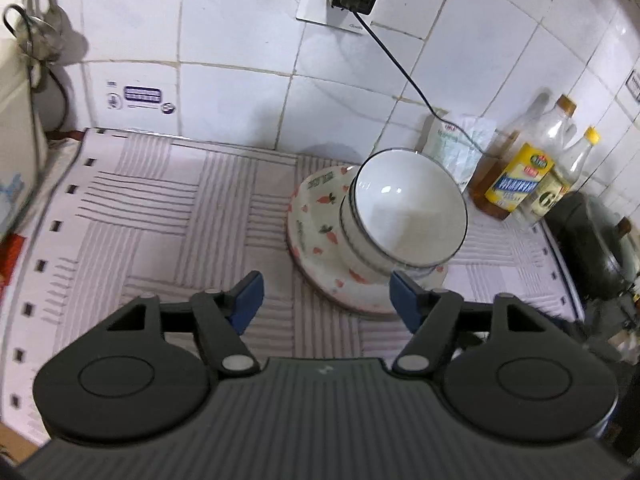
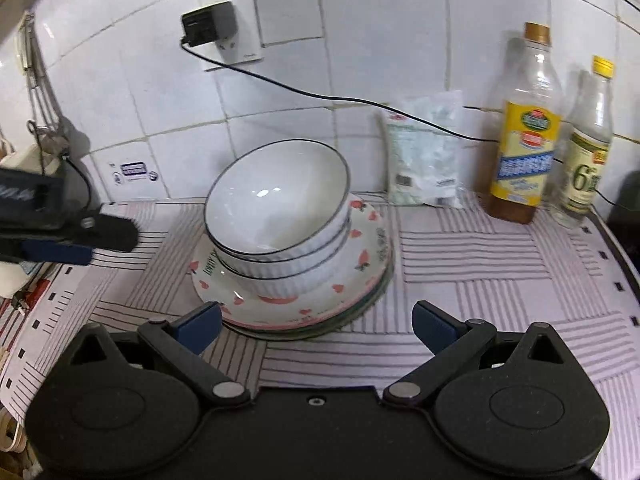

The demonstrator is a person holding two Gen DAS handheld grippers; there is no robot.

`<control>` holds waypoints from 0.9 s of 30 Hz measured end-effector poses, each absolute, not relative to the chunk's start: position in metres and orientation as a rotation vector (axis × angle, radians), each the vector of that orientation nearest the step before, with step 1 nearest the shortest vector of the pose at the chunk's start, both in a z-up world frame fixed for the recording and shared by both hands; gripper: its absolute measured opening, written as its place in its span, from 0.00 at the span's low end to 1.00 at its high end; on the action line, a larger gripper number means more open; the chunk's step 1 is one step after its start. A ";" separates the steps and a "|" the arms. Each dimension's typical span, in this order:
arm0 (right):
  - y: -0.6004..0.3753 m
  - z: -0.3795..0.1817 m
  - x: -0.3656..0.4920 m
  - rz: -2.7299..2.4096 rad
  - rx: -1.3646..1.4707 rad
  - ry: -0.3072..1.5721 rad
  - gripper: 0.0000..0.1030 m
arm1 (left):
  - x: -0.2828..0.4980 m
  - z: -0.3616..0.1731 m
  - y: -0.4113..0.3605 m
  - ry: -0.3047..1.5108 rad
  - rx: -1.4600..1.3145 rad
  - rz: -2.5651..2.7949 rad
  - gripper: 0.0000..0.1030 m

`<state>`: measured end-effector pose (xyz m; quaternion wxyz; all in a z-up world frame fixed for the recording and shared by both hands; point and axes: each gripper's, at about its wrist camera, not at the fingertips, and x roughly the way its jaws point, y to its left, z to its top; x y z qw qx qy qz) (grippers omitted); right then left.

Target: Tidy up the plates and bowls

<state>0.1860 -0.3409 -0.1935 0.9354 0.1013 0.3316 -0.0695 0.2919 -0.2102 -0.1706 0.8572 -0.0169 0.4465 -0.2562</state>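
Left gripper [image 1: 326, 300]: jaws apart, empty, just short of plates.
Right gripper [image 2: 316, 326]: jaws apart, empty.
White ribbed bowls [image 2: 280, 216]: nested, tilted on strawberry-patterned plates [image 2: 360, 264].
Risk: a nudge could slide the leaning bowls off.

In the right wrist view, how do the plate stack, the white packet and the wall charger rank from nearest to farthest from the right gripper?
1. Plate stack, with the nested bowls on it: just ahead of the right gripper.
2. White packet: against the wall, right of centre.
3. Wall charger: high on the tiles, upper left.
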 end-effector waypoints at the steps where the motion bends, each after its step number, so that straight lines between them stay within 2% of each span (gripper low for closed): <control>1: -0.341 -0.189 0.183 -0.162 0.207 0.681 1.00 | 0.284 -0.165 -0.210 0.926 -0.003 -0.530 0.69; 6: -0.343 -0.167 0.168 -0.252 0.181 0.679 1.00 | 0.254 -0.137 -0.201 0.872 0.027 -0.522 0.80; 10: -0.347 -0.150 0.152 -0.281 0.153 0.702 1.00 | 0.234 -0.122 -0.193 0.855 0.031 -0.520 0.93; 16: -0.359 -0.140 0.137 -0.257 0.196 0.771 1.00 | 0.206 -0.102 -0.181 0.846 0.015 -0.505 0.94; 20: -0.366 -0.126 0.118 -0.257 0.247 0.711 1.00 | 0.189 -0.091 -0.175 0.824 0.027 -0.489 0.94; 23: -0.360 -0.114 0.102 -0.283 0.161 0.645 1.00 | 0.183 -0.087 -0.174 0.816 0.031 -0.471 0.94; 27: -0.354 -0.103 0.091 -0.270 0.100 0.649 1.00 | 0.174 -0.085 -0.177 0.810 0.069 -0.495 0.94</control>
